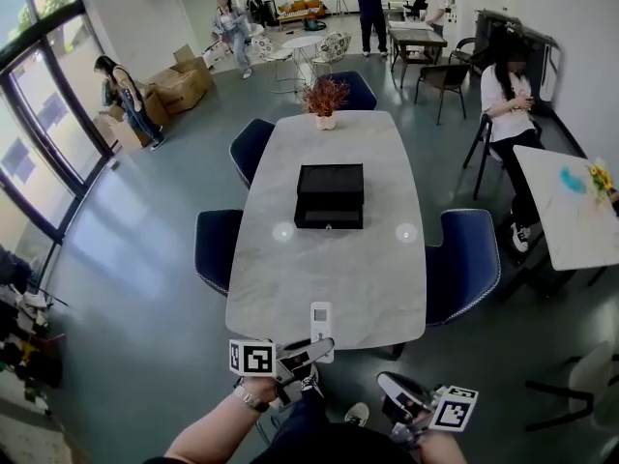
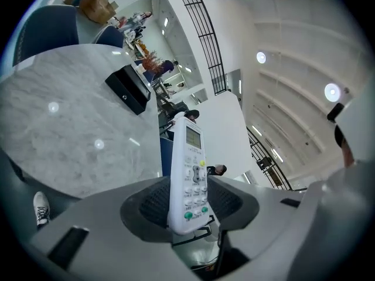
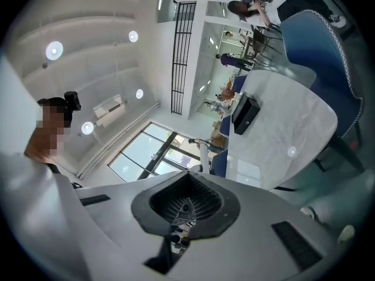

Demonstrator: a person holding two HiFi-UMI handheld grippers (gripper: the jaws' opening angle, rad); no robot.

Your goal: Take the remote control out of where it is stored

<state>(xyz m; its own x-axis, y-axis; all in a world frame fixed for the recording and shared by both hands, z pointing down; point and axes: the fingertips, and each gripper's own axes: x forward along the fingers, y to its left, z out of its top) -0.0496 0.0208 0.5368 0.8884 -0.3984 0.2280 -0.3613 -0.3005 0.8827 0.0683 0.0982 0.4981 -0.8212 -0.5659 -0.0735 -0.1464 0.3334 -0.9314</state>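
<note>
A white remote control with a small screen and coloured buttons stands upright over the near edge of the marble table. My left gripper is shut on its lower end. In the left gripper view the remote control rises from between the dark pads of the left gripper. A black drawer box sits at the table's middle, its front closed; the box lies well beyond the remote. My right gripper hangs below the table edge near my lap, shut and empty.
A potted plant stands at the table's far end. Blue chairs flank the table. A seated person and a white side table are at the right. Other people stand far back.
</note>
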